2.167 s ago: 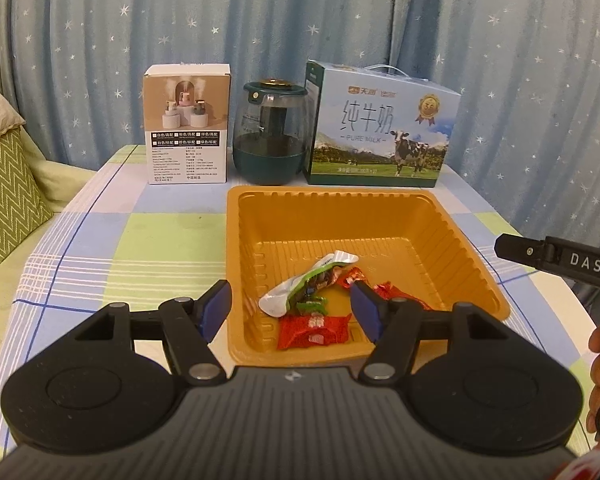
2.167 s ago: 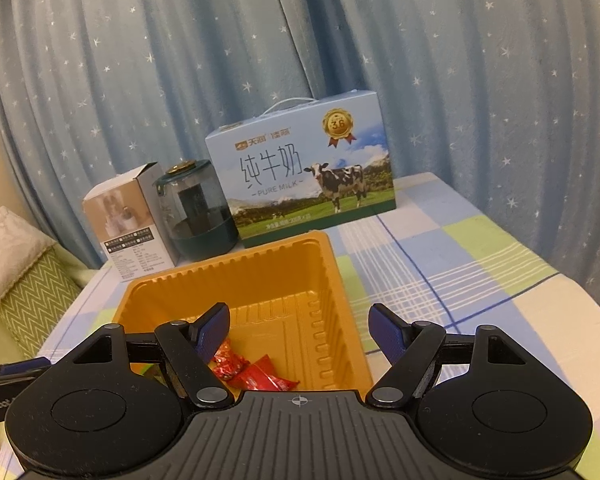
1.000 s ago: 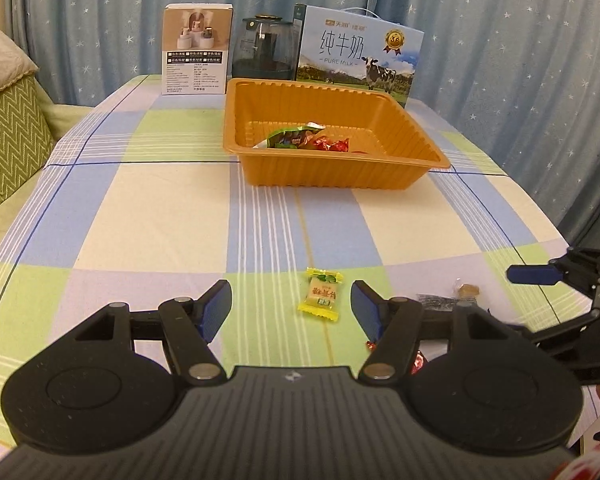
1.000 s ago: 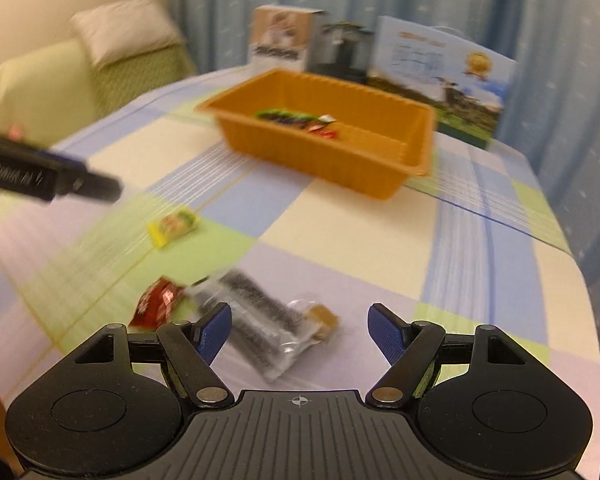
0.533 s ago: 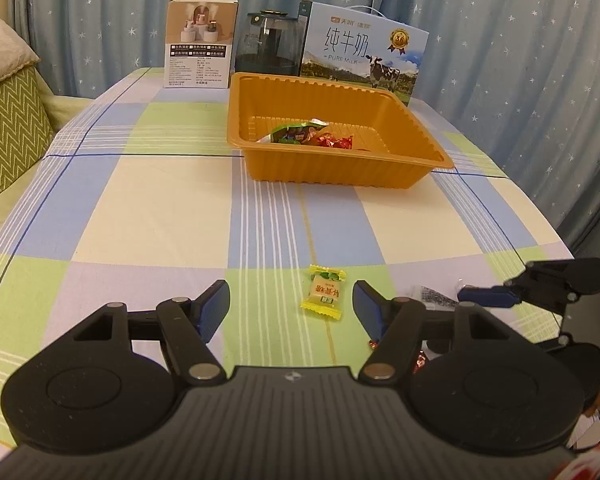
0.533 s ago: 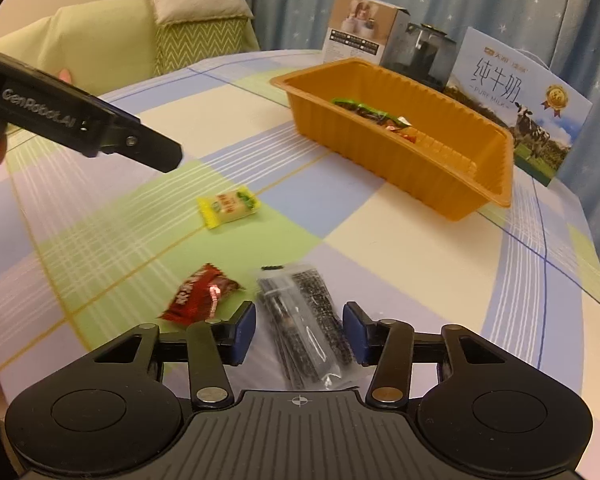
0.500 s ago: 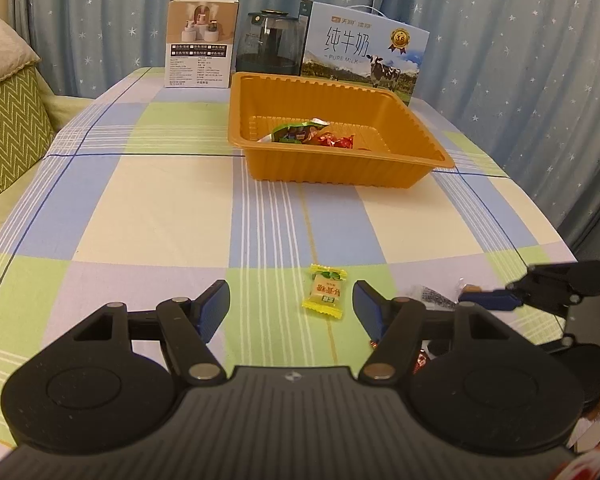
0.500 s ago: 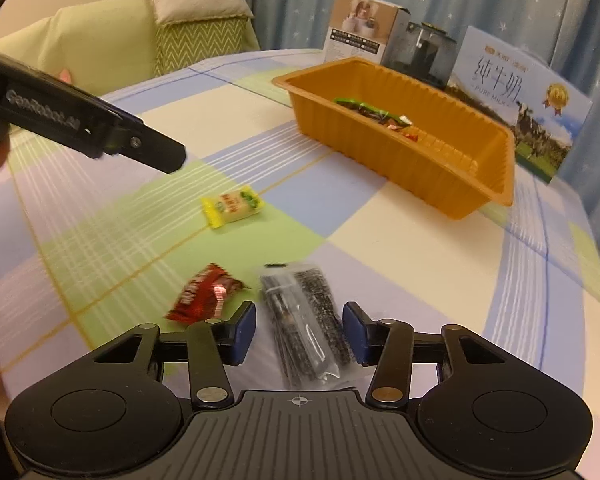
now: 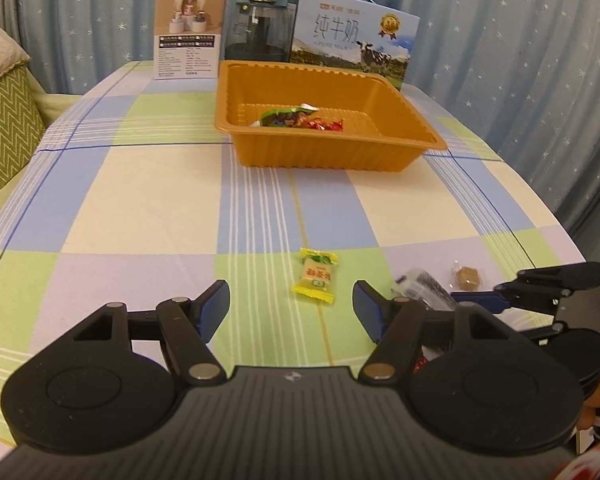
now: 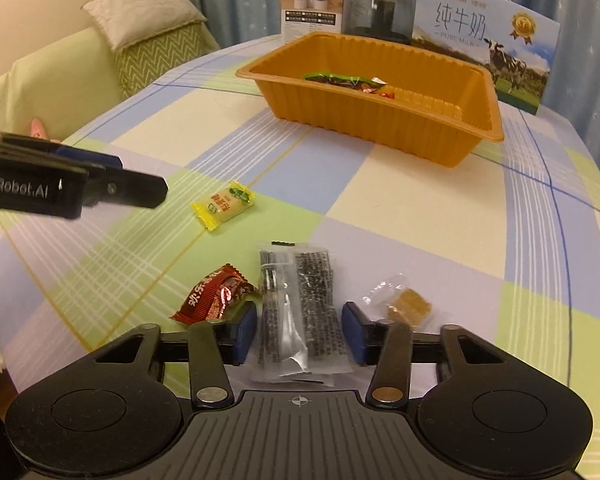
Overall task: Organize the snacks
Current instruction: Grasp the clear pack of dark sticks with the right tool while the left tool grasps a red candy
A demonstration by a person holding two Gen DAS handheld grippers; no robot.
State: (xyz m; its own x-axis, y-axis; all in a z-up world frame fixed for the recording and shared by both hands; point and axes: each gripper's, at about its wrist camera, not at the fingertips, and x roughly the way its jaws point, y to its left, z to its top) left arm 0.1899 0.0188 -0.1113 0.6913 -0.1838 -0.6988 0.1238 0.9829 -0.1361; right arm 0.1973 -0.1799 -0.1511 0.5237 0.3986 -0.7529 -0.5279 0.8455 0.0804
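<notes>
While the right gripper [image 10: 299, 330] is closing its jaws around the clear packet of dark seaweed-looking strips [image 10: 298, 312], the blue pads sit just beside the packet's two long edges and I can't tell if they actually press it. The left gripper [image 9: 290, 306] hangs spread over the near edge of the table [image 9: 140, 200] with nothing between its fingers.

Count of loose snacks on the checked cloth, all at the near edge: four. One yellow crinkly candy [image 10: 223, 205], one red foil candy [image 10: 214, 294] just left of the seaweed packet, the packet itself, and one small brown cube in clear wrap [image 10: 408, 303] to its right.

One orange plastic tray [image 10: 380, 120], rectangular with ribbed walls, sits toward the far edge. Inside it: a green wrapper [image 9: 284, 114] and a few small red candies [image 9: 326, 124], exact number hard to make out.

Behind the tray along the far edge there are three things: a white cardboard box [image 9: 188, 34], a dark glass jar [image 9: 260, 30] and a blue milk carton box with a cow on it [image 9: 352, 36].
</notes>
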